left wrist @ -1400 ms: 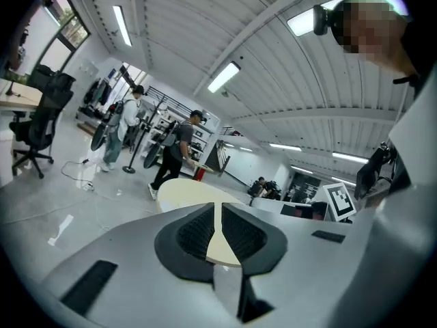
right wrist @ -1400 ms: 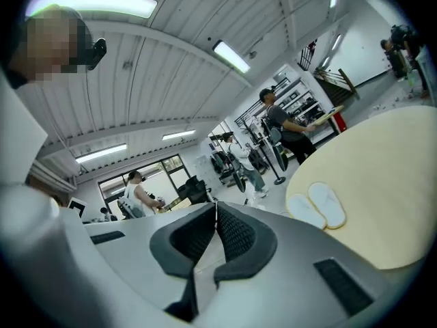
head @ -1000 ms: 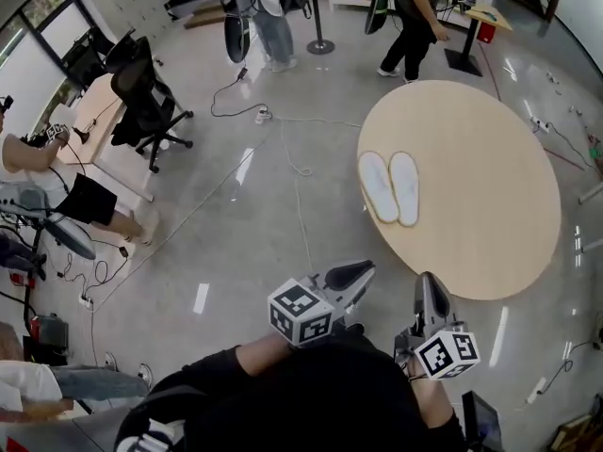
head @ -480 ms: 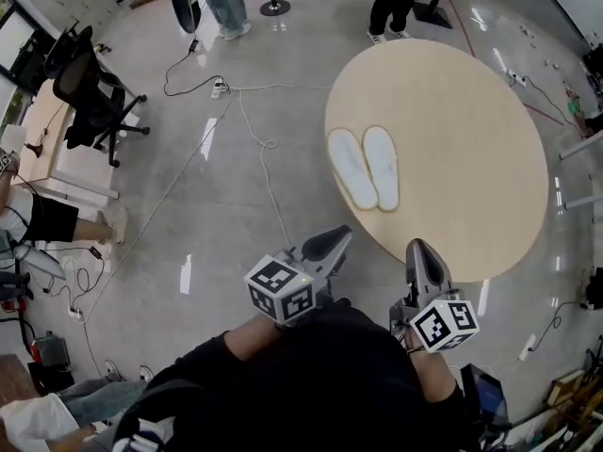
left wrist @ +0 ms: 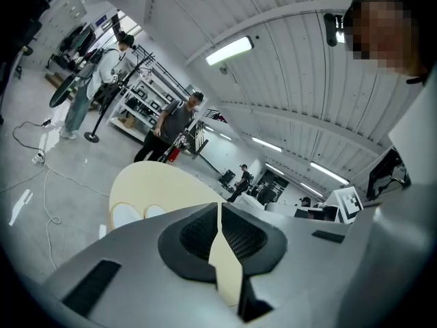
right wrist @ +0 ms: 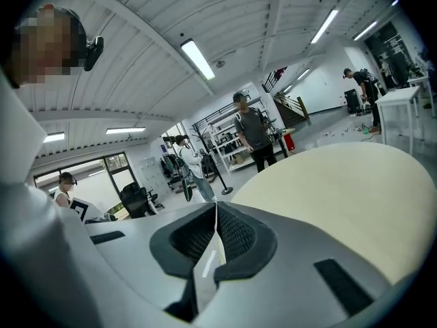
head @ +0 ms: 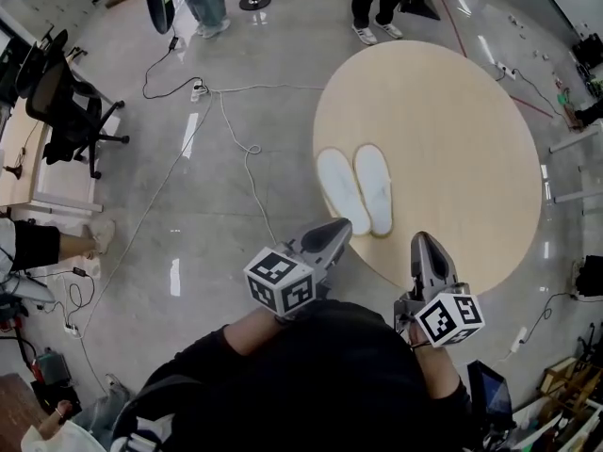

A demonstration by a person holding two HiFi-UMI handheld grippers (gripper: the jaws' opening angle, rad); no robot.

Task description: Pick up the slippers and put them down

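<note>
Stage: pickup not begun | slippers (head: pixel 374 188) lay paired on the table (head: pixel 452 130), untouched | our left tool (head: pixel 339 228) and right tool (head: pixel 424 244) were closed, empty.

Left gripper (head: pixel 337 229) fingers closed, empty, right gripper (head: pixel 423 241) likewise, both seemingly angled slightly downward

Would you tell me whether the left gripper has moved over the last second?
Yes. The left gripper has advanced toward the round table, now close to the slippers.

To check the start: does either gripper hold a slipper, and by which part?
Nothing is held. Left gripper and right gripper are shut, empty; the slippers lie on the table.
</note>
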